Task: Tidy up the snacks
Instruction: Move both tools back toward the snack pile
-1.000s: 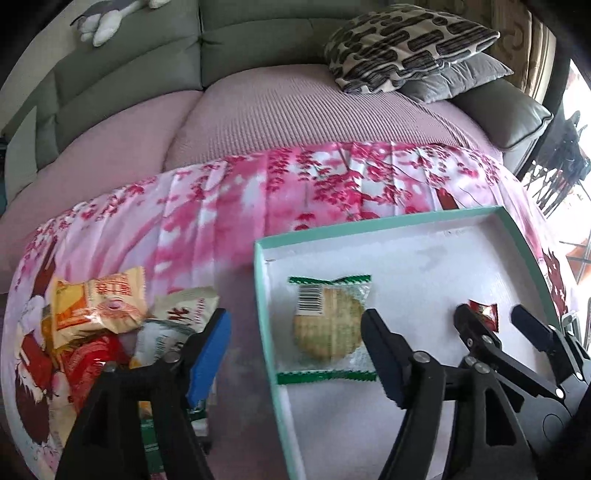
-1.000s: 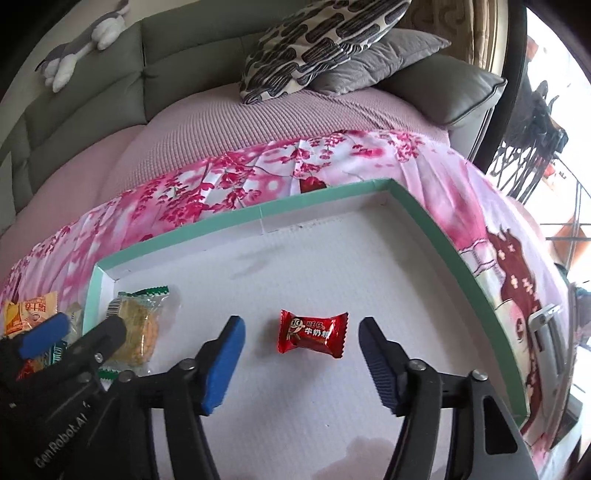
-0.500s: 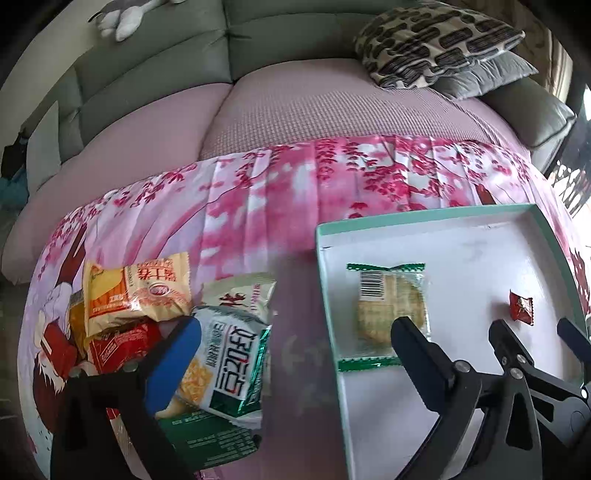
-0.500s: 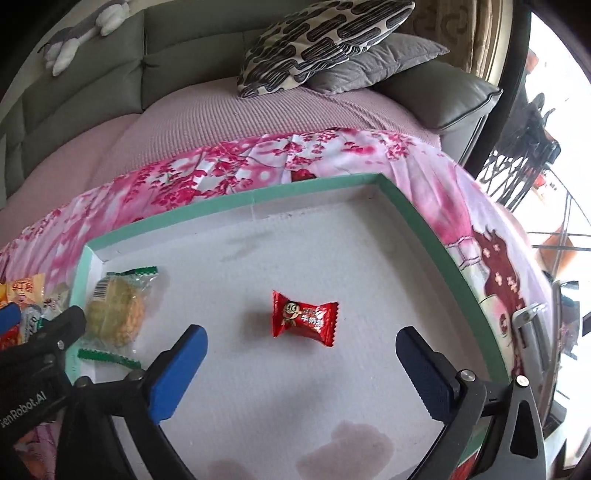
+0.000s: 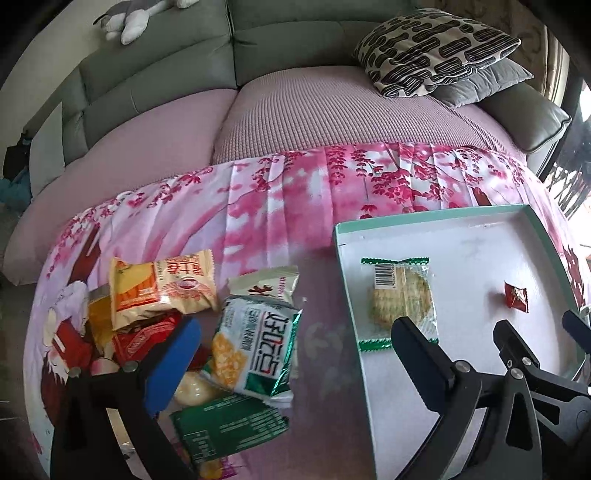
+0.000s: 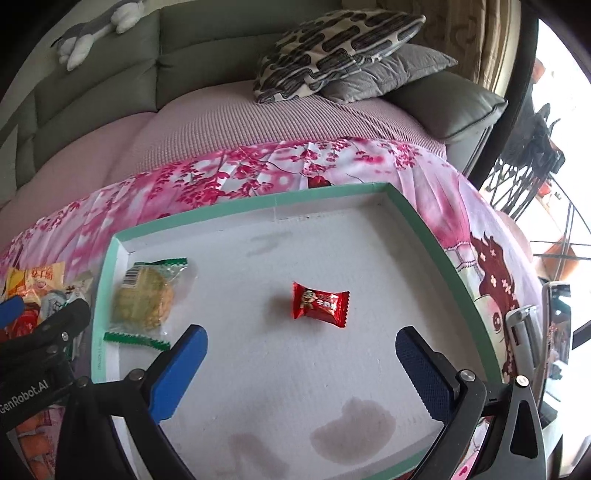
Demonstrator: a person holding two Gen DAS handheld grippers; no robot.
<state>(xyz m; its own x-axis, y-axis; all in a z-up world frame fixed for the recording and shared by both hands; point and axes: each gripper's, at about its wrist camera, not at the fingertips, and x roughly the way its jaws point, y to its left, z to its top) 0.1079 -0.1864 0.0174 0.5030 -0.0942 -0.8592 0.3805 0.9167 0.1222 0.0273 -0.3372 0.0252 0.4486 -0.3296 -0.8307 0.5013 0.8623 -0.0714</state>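
A teal-rimmed white tray (image 5: 424,218) (image 6: 258,206) lies on the pink flowered cloth. In it are a clear-wrapped round cracker (image 5: 402,295) (image 6: 146,299) and a red candy (image 5: 515,295) (image 6: 319,304). My left gripper (image 5: 295,343) is open, straddling the tray's left rim and a green-white cracker pack (image 5: 258,347), touching neither. Left of the tray is a pile with an orange-yellow pack (image 5: 162,288), a red pack (image 5: 144,336) and a dark green pack (image 5: 229,424). My right gripper (image 6: 301,343) is open just short of the candy, holding nothing.
A pink-covered sofa seat (image 5: 332,118) with a patterned cushion (image 5: 436,48) lies behind the cloth. A plush toy (image 5: 136,18) rests on the green backrest. A damp stain (image 6: 351,432) marks the tray floor. A phone-like device (image 6: 557,325) lies at the right edge.
Both grippers' jaws have spread much wider. The left gripper has shifted left from over the cracker towards the snack pile. The right gripper has drawn back slightly from the candy.
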